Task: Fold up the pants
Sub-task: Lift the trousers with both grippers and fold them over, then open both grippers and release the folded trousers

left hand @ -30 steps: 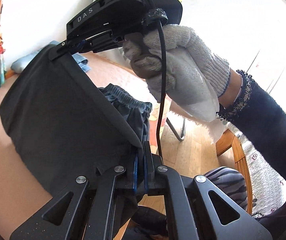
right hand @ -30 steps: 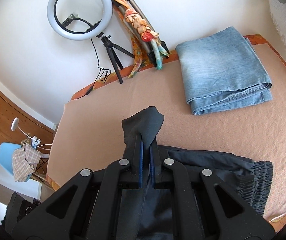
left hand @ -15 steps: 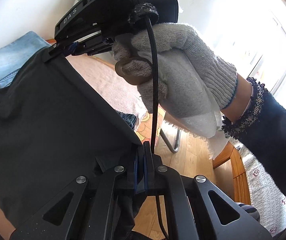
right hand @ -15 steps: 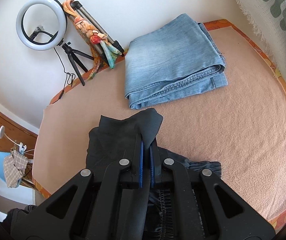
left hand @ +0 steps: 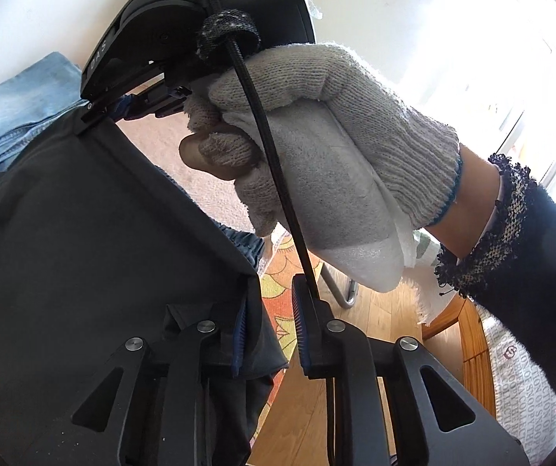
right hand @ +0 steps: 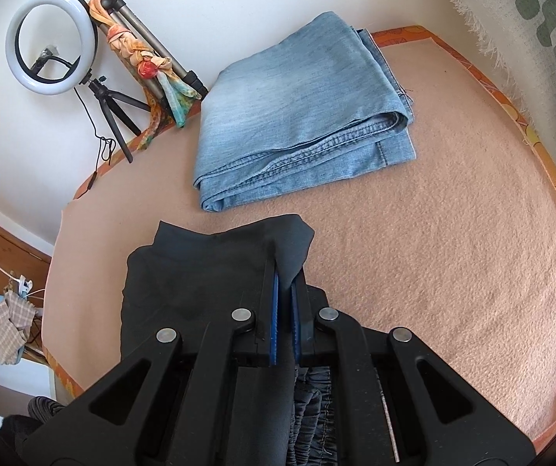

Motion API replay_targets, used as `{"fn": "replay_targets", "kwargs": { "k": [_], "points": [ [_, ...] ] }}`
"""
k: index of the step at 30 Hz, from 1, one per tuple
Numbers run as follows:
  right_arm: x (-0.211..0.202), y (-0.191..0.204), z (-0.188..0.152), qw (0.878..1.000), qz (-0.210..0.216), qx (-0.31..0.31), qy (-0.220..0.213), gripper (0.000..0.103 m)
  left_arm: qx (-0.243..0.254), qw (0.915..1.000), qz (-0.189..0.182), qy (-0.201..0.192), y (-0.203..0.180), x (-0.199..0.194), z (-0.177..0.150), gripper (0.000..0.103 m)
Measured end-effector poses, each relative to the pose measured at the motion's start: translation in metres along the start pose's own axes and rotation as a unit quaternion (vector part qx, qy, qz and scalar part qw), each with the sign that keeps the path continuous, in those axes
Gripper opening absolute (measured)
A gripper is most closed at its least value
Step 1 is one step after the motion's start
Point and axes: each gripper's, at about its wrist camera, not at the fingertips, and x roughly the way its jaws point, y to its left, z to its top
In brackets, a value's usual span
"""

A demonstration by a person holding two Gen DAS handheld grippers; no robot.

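Beige blanket (right hand: 452, 233) under black pants (right hand: 200, 272); right claw (right hand: 285, 291) pinches them; left claw (left hand: 268, 334) parted.

Setting was a home room, likely a bedroom or living space used for recording. Work surface was a table or bed covered by a tan fleece blanket (right hand: 452, 233) with an orange patterned edge. A ring light (right hand: 51, 42) on a small tripod stood against the white wall, beside a larger tripod (right hand: 153, 48) wrapped in a colourful scarf. Folded jeans (right hand: 301, 112) lay on the blanket. Wood floor (left hand: 305, 400) and a bright window (left hand: 530, 89) were visible.
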Motion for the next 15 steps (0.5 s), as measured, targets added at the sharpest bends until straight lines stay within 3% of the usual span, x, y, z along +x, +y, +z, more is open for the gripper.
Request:
{"fn": "replay_targets", "kwargs": {
  "k": [6,9,11,15],
  "points": [
    [-0.001,-0.004,0.002,1.0,-0.028,-0.01,0.0,0.008,-0.015,0.9999,0.0,0.001,-0.008,0.011,0.002,0.025],
    [-0.014,-0.009,-0.002,0.998,-0.056,-0.007,-0.008,0.022,-0.009,0.9999,0.002,0.005,-0.014,0.013,0.002,0.033],
    [-0.029,-0.016,-0.005,0.998,-0.061,0.005,-0.021,0.045,-0.015,0.9999,-0.003,0.004,-0.016,0.012,0.002,0.04],
    [-0.07,-0.024,-0.011,0.997,-0.047,0.028,-0.061,0.05,-0.015,0.9999,0.0,0.005,-0.027,-0.002,0.002,0.046]
  ]
}}
